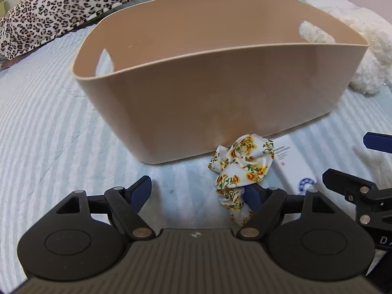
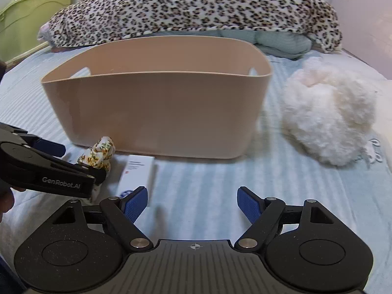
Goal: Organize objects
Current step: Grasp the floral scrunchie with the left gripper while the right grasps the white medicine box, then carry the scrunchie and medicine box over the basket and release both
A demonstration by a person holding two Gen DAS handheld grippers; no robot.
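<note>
A beige plastic basket (image 1: 220,98) with handle cutouts stands on the striped bed; it also shows in the right wrist view (image 2: 156,112). A flowered cloth scrunchie (image 1: 241,165) lies in front of it, draped over my left gripper's right finger. My left gripper (image 1: 198,193) is open with the scrunchie at its right side. A white box (image 1: 297,169) lies flat beside the scrunchie, and shows in the right wrist view (image 2: 138,175). My right gripper (image 2: 193,204) is open and empty, hovering above the bed right of the box. The scrunchie (image 2: 101,153) sits by the left gripper there.
A fluffy white plush toy (image 2: 328,120) lies right of the basket. A leopard-print blanket (image 2: 196,7) and a grey-green pillow (image 2: 279,41) lie behind it. A green cabinet (image 2: 29,17) stands at the far left beside the bed.
</note>
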